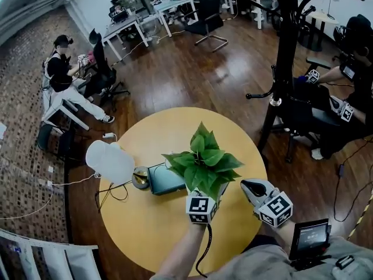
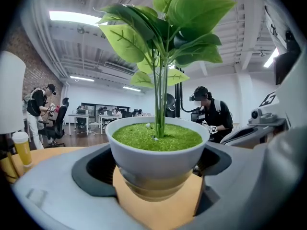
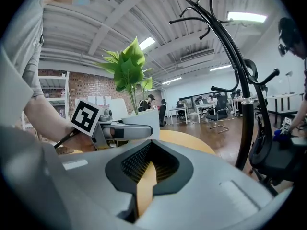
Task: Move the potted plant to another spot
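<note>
The potted plant (image 1: 205, 161), with broad green leaves, stands in a white pot (image 2: 156, 155) near the middle of the round yellow table (image 1: 151, 226). My left gripper (image 1: 206, 195) reaches in from the near side, its jaws shut against both sides of the pot. Whether the pot rests on the table or hangs just above it I cannot tell. My right gripper (image 1: 252, 187) hovers to the right of the plant, shut with nothing in it; only a thin slit shows between its jaws (image 3: 144, 186). In the right gripper view the pot (image 3: 142, 117) and the left gripper (image 3: 122, 131) are at the left.
Left of the plant on the table are a dark flat box (image 1: 165, 178), a small round cup (image 1: 140, 178) and a white lamp shade (image 1: 109, 161) with a cable. A black coat stand (image 1: 284, 69) rises beyond the table's right edge. People sit at the left and right.
</note>
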A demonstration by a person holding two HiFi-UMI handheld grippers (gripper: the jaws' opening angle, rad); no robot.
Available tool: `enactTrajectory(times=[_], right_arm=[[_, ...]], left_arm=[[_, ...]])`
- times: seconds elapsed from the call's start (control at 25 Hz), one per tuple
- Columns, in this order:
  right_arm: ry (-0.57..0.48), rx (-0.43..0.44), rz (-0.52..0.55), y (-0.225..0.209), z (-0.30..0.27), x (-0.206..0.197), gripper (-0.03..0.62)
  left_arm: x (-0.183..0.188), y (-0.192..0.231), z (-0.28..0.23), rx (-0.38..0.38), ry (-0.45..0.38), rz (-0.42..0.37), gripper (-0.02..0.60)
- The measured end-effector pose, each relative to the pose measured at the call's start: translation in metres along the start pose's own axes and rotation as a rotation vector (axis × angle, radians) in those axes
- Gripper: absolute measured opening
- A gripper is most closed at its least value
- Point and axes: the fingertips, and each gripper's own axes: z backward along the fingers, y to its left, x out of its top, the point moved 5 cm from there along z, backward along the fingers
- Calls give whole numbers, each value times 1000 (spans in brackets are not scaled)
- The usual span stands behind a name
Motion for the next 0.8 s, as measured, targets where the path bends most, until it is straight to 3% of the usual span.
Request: enactTrajectory(times=[0.28, 0.8], right_arm=[[-35, 16, 29, 31, 11, 18, 0], [-48, 13, 62, 107, 31, 21, 0]], left_arm=[[28, 1, 35, 12, -40, -27, 508], [32, 6, 118, 20, -53, -9, 508]])
